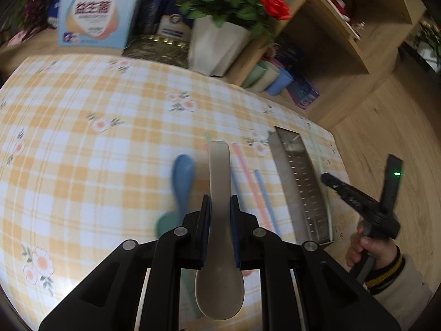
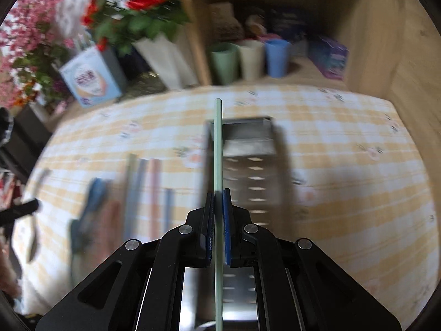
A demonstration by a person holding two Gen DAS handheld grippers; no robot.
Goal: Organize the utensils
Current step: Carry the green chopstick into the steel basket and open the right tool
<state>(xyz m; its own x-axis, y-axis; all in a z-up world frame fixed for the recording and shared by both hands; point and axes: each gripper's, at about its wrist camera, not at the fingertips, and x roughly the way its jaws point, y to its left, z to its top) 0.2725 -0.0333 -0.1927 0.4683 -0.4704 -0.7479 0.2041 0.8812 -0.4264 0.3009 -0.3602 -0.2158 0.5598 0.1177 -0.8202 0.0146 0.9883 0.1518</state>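
My left gripper (image 1: 220, 207) is shut on the handle of a beige spoon (image 1: 219, 171), held above the checked cloth with its bowl toward the camera. Under it lie a blue spoon (image 1: 182, 176), a green spoon (image 1: 164, 224), and pink (image 1: 246, 176) and blue chopsticks (image 1: 264, 195). A perforated metal holder (image 1: 301, 190) lies on its side to the right. My right gripper (image 2: 219, 197) is shut on a pale green chopstick (image 2: 218, 138), held above the holder (image 2: 253, 165). In the left wrist view the right gripper (image 1: 328, 178) hangs past the holder, with a hand (image 1: 366, 248) on its grip.
A white pot of red roses (image 1: 217, 44), a pale blue box (image 1: 96, 13) and a gold tin (image 1: 157, 48) stand at the back. A wooden shelf (image 1: 339, 55) at the right holds three cups (image 2: 249, 59) and a purple box (image 2: 330, 55).
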